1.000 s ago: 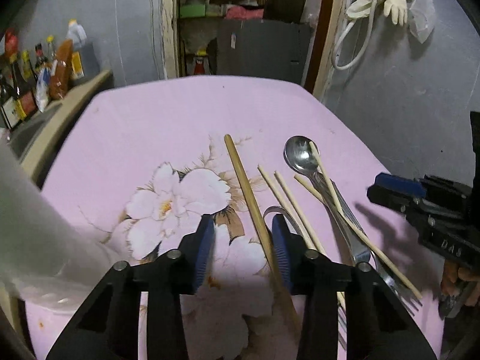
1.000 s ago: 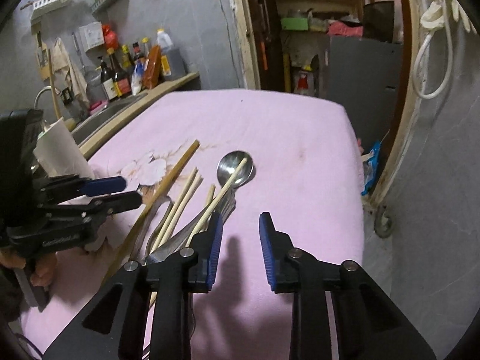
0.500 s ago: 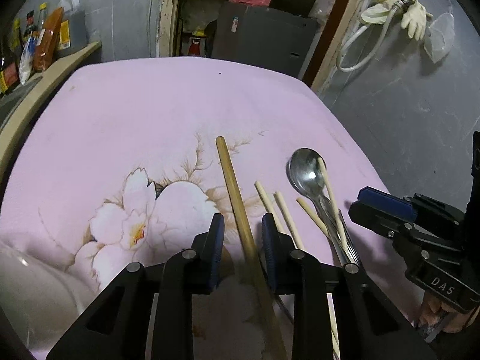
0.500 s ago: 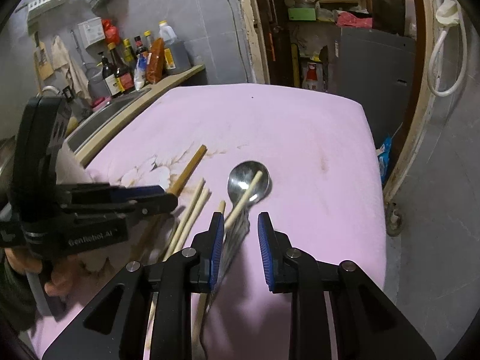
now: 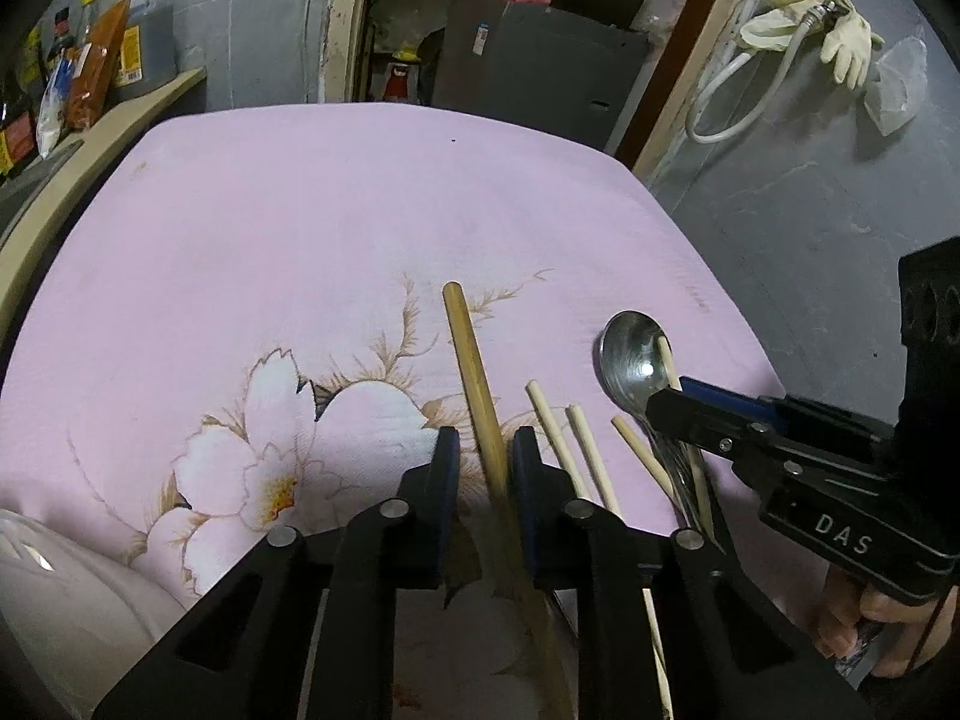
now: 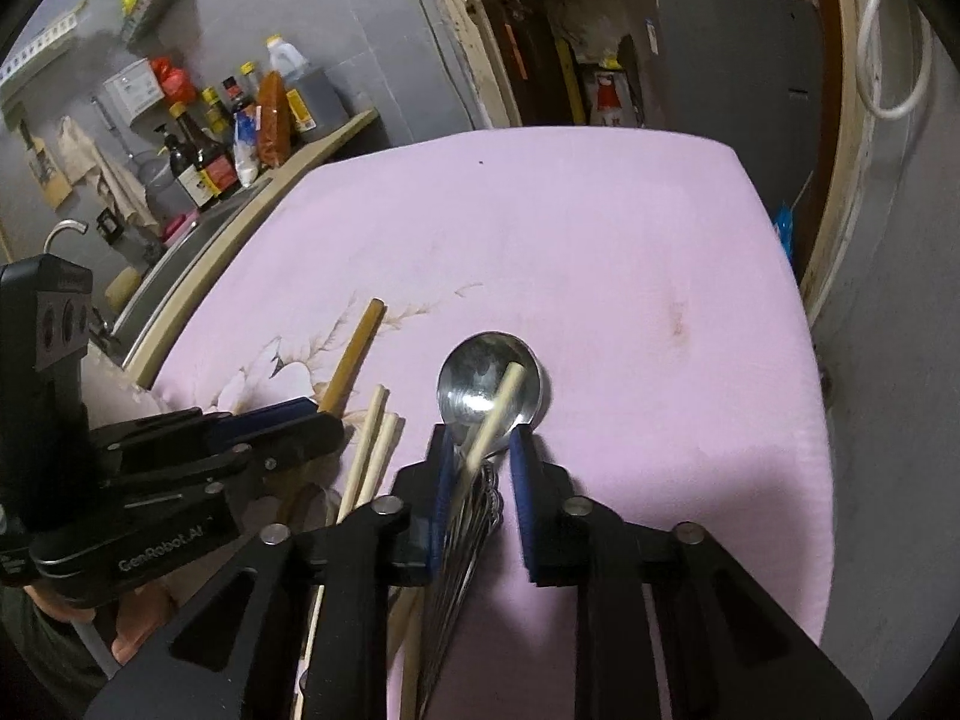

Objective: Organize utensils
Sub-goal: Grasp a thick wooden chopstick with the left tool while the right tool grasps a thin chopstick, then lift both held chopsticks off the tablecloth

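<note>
Utensils lie side by side on a pink floral cloth (image 5: 312,228). My left gripper (image 5: 486,457) straddles a thick wooden stick (image 5: 469,360); its jaws are closing. The stick sits against the right pad, with a gap at the left pad. My right gripper (image 6: 480,468) straddles the handle of a metal spoon (image 6: 480,375) and a pale chopstick (image 6: 509,391) lying across its bowl. These jaws are closing too, with a gap still at the right pad. More chopsticks (image 5: 549,420) lie between the stick and the spoon (image 5: 627,360). The handles' near ends are hidden.
A counter with sauce bottles (image 6: 210,165) and a sink runs along the cloth's left side. A white plastic object (image 5: 54,594) sits at the near left. A grey wall with hanging gloves (image 5: 846,42) stands close on the right. A doorway lies beyond.
Both grippers came forward and down over the utensils and narrowed. The left one shifted onto the wooden stick; the right one moved from beside the spoon to around its handle.
</note>
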Demonstrator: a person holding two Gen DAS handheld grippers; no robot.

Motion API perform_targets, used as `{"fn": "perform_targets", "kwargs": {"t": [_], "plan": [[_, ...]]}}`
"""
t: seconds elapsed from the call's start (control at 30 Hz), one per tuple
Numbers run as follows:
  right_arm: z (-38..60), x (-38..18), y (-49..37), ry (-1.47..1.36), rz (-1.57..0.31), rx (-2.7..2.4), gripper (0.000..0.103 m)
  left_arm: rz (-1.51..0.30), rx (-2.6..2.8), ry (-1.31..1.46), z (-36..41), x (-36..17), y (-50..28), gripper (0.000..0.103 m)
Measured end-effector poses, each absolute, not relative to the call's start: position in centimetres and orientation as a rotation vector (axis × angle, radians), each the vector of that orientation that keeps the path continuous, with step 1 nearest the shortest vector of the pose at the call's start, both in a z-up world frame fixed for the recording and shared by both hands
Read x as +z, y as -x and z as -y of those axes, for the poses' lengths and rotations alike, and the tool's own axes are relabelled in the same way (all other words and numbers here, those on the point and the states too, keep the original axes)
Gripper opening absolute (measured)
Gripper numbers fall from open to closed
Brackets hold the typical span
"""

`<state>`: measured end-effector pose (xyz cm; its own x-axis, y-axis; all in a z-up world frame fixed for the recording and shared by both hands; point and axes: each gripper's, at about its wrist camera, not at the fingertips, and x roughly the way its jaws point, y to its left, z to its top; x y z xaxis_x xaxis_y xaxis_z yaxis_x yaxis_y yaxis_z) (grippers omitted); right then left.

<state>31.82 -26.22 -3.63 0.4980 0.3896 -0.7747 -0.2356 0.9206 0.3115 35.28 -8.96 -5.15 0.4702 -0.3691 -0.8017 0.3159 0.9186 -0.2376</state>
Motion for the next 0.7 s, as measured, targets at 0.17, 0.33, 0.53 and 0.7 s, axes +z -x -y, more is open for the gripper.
{"fn": "perform_targets", "kwargs": {"t": [0.17,0.33,0.53,0.7], "plan": [[26.9,-3.4,-31.1,-0.242,-0.964,0.382,0.007,-1.016,-0.402,0.103,8.7,-4.9,-35.2,0.007],[27.0,-2.2,-29.5,-0.265,-0.902,0.386,0.004,-0.963,-0.396,0.105,8.0,-3.5,-33.8,0.005],[26.2,-1.1,-28.0,-0.238,-0.868,0.389,0.004,-0.892,-0.411,0.095,7.4,-1.8,-30.9,0.005],[24.8,-1.6,-28.7,-0.141,-0.914,0.355,0.005,-0.937,-0.397,0.074,7.9,-2.2,-29.9,0.005]]}}
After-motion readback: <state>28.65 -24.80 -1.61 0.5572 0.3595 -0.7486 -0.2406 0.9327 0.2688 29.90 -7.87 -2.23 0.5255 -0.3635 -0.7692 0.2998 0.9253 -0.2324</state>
